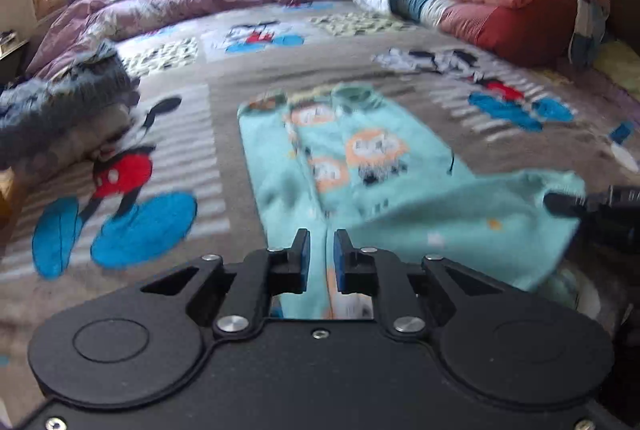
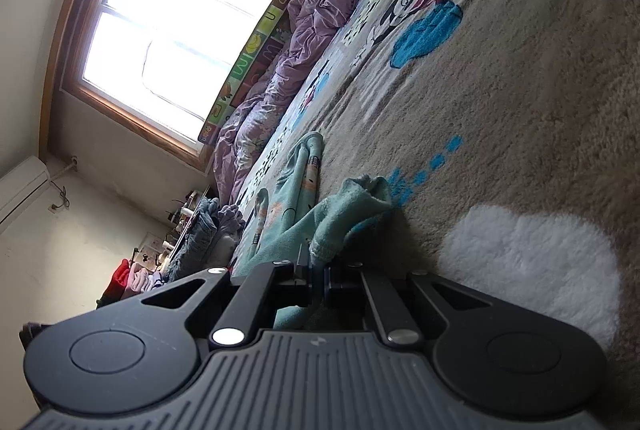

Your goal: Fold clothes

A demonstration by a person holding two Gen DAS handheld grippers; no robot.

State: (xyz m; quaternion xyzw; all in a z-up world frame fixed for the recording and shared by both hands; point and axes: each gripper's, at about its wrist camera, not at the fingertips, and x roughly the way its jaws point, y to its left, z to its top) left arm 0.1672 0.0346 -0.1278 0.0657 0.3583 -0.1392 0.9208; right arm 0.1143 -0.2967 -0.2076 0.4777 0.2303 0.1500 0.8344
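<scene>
The garment is a soft, fleecy piece of light teal cloth printed with round orange and white cartoon faces, and it lies on the cartoon-mouse blanket that covers the bed. In the left wrist view its long axis runs straight away from the left gripper, from the edge just under the fingertips out to a banded end farther off, so it points roughly along the line of the claw. One part branches off to the right of that gripper and stretches sideways toward the right gripper, whose dark tip touches its far edge there. The left gripper's blue-padded jaws stand nearly together with only a thin slit between them; whether cloth sits in that slit cannot be told. In the right wrist view the right gripper is clenched on a bunched fold of the same teal cloth, which rises just ahead of its tips, the rest trailing off ahead and to its left across the blanket.
</scene>
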